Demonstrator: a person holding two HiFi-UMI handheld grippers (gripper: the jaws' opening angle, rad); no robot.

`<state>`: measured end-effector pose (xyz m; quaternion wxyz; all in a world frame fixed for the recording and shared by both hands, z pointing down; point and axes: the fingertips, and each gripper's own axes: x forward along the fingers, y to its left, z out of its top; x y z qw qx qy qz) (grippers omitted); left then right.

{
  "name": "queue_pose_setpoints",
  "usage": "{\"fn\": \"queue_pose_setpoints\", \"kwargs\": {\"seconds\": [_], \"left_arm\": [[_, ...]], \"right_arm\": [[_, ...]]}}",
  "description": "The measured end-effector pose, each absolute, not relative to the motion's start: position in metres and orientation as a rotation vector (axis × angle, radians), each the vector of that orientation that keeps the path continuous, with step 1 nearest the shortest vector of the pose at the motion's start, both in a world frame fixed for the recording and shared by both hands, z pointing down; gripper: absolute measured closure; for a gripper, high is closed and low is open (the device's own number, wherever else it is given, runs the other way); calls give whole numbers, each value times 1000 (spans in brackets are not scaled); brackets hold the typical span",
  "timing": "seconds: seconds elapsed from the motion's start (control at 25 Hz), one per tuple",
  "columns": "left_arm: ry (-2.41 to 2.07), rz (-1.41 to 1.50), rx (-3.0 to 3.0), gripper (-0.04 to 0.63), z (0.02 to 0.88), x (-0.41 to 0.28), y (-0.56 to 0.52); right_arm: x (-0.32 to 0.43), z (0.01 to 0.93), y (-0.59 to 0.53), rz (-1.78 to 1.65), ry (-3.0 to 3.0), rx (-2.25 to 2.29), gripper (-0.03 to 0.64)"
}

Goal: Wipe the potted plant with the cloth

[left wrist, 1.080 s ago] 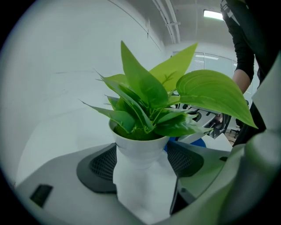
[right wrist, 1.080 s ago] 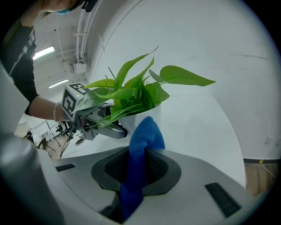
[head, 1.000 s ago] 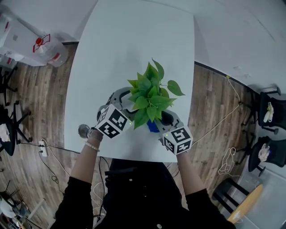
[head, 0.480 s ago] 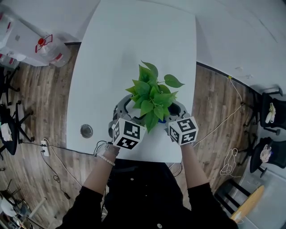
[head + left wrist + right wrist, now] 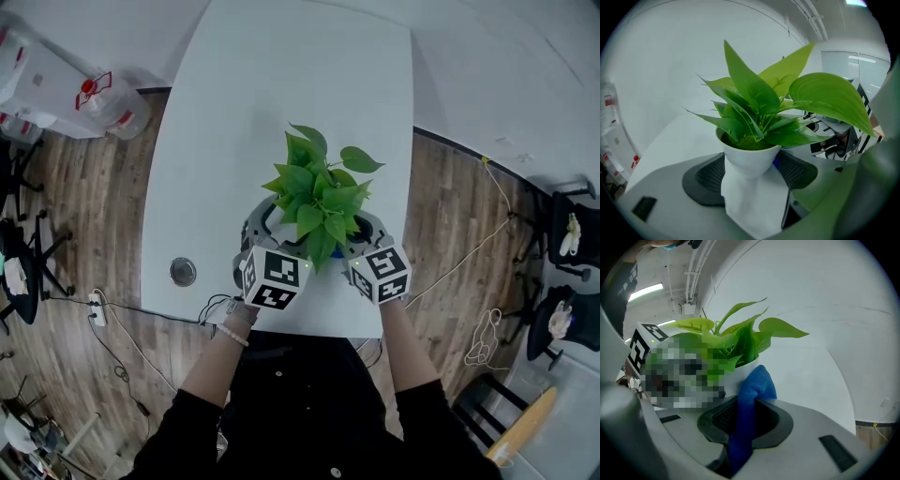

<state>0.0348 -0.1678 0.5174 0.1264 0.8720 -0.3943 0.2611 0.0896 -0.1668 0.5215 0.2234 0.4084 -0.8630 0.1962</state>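
Note:
A leafy green plant [image 5: 319, 190] stands in a small white pot [image 5: 750, 157] near the front of the white table [image 5: 281, 75]. In the head view the leaves hide the pot. My left gripper [image 5: 752, 174] is shut on the pot's narrow base, one pad on each side. My right gripper [image 5: 746, 420] is shut on a blue cloth [image 5: 751, 397], whose folded top presses against the pot's side [image 5: 743, 370]. In the head view the left gripper [image 5: 265, 225] and the right gripper [image 5: 367, 231] flank the plant closely.
A round metal grommet [image 5: 183, 272] sits in the table left of my left gripper. Off the table's left edge a large water bottle [image 5: 105, 101] lies on the wooden floor. Chairs [image 5: 567, 234] and cables [image 5: 478, 234] are at the right.
Both grippers and the plant have shifted slightly away from me and to the right. The left gripper's cube has swung in closer to the pot. In the last half second little has moved.

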Motion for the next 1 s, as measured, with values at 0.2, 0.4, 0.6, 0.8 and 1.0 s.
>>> {"fn": "queue_pose_setpoints", "kwargs": {"seconds": [0.2, 0.4, 0.6, 0.8, 1.0], "left_arm": [[-1139, 764, 2544, 233, 518, 35, -166], [-1088, 758, 2563, 233, 519, 35, -166], [-1033, 767, 2591, 232, 518, 33, -165], [-999, 767, 2600, 232, 517, 31, -162], [-969, 752, 2628, 232, 511, 25, -159]], "right_arm": [[81, 522, -148, 553, -2399, 1098, 522], [68, 523, -137, 559, -2412, 1069, 522], [61, 522, -128, 554, -2423, 1037, 522], [56, 520, -119, 561, -2440, 1006, 522], [51, 518, -111, 551, -2449, 974, 522]]}}
